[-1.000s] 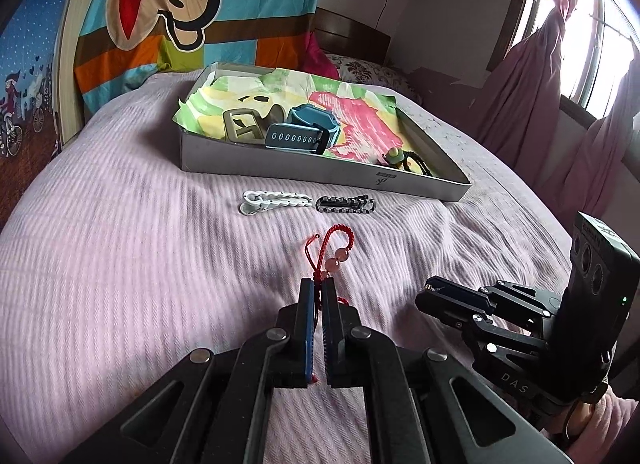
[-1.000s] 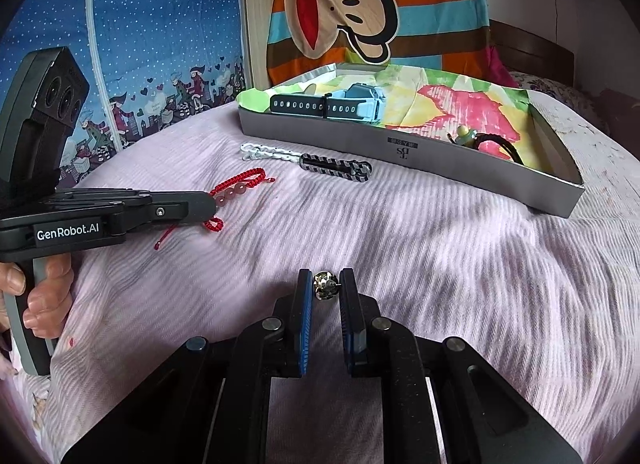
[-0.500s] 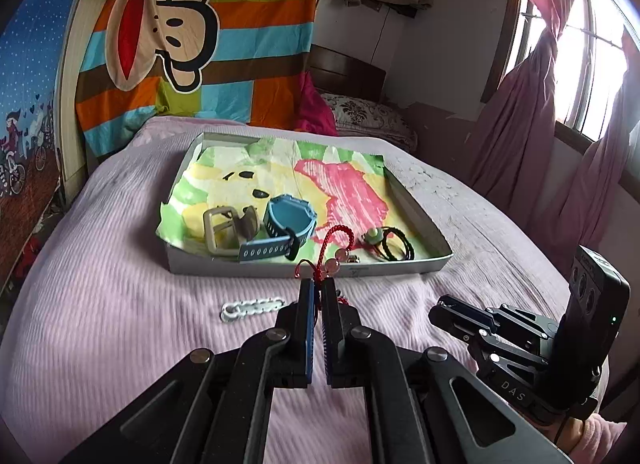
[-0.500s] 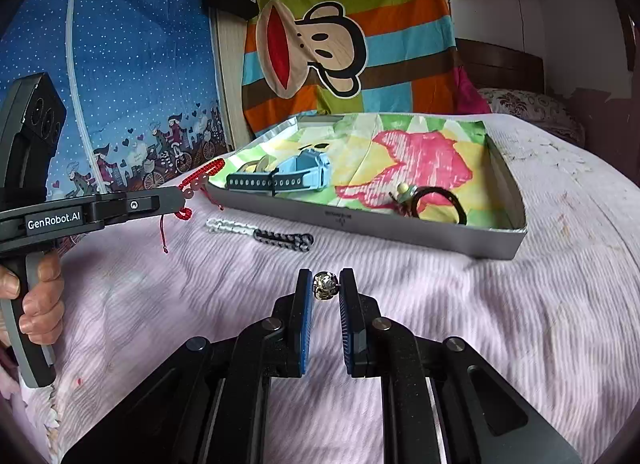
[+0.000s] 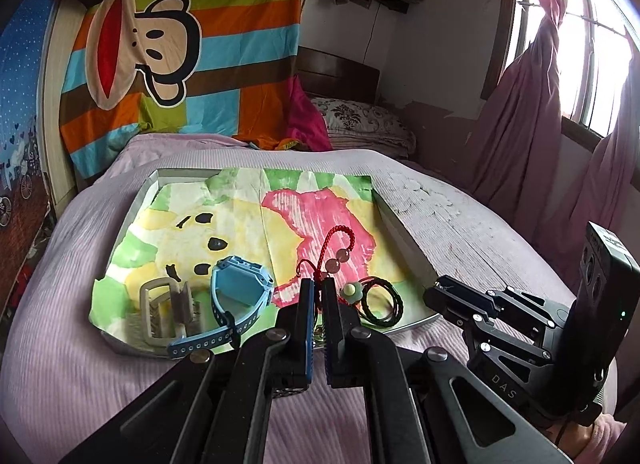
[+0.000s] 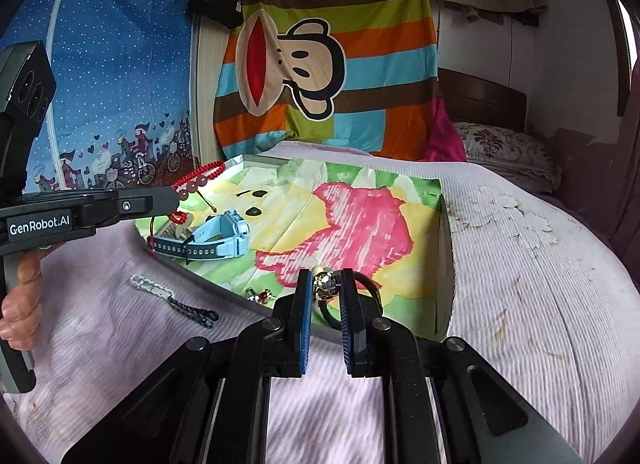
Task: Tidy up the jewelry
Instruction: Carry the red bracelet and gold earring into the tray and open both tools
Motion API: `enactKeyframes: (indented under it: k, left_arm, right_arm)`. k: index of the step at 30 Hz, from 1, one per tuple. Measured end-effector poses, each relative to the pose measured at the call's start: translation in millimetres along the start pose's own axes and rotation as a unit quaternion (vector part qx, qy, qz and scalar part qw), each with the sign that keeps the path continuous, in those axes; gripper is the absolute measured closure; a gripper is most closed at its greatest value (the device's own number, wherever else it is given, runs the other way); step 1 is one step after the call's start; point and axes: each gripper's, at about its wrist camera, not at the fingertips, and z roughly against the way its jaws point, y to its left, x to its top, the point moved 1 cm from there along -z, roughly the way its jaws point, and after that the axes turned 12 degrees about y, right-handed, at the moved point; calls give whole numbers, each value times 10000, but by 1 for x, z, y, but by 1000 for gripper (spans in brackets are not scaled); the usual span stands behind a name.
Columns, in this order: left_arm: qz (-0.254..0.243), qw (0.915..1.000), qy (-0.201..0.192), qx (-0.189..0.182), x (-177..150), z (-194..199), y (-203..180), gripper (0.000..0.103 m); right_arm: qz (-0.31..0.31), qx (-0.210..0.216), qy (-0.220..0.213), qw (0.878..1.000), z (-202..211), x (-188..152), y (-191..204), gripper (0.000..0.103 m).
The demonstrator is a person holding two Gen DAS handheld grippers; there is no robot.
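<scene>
My left gripper [image 5: 318, 284] is shut on a red cord bracelet with pink beads [image 5: 338, 250] and holds it in the air over the near edge of the shallow grey tray [image 5: 404, 232]. The bracelet also shows in the right wrist view [image 6: 198, 180]. My right gripper [image 6: 326, 284] is shut on a small silver faceted bead [image 6: 326, 285] just above the tray's near rim [image 6: 446, 264]. The tray holds a blue watch [image 5: 240, 288], a beige watch strap [image 5: 160, 304], and a black cord with a pale green charm [image 5: 376, 300].
A white chain and a black braided strap [image 6: 176, 302] lie on the pink bedspread in front of the tray. A small sparkly piece [image 6: 258, 295] lies by the tray's near wall. A pillow [image 6: 508, 152] and striped monkey blanket [image 6: 320, 64] stand behind.
Both grippers have risen and moved forward toward the tray. The red bracelet has been lifted off the bedspread and now hangs over the tray's near edge; the silver bead stays pinched.
</scene>
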Motion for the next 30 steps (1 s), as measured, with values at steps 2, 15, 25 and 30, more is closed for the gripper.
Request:
enactKeyframes:
  k: [2, 15, 25, 30]
  left_arm:
    - [52, 9998, 163, -34, 3, -12, -1, 99]
    - [257, 9923, 1113, 468, -2, -62, 0, 99]
    - [351, 9859, 1494, 672, -3, -76, 0, 98]
    - [454, 9858, 1495, 622, -2, -78, 2, 98]
  right_arm:
    - [-85, 28, 48, 9999, -8, 4, -6, 91]
    - [-179, 128, 733, 9971, -62, 4, -23, 91]
    - [-229, 211, 1195, 9923, -81, 0, -27, 91]
    - [-374, 274, 1284, 9906, -85, 1, -31, 91]
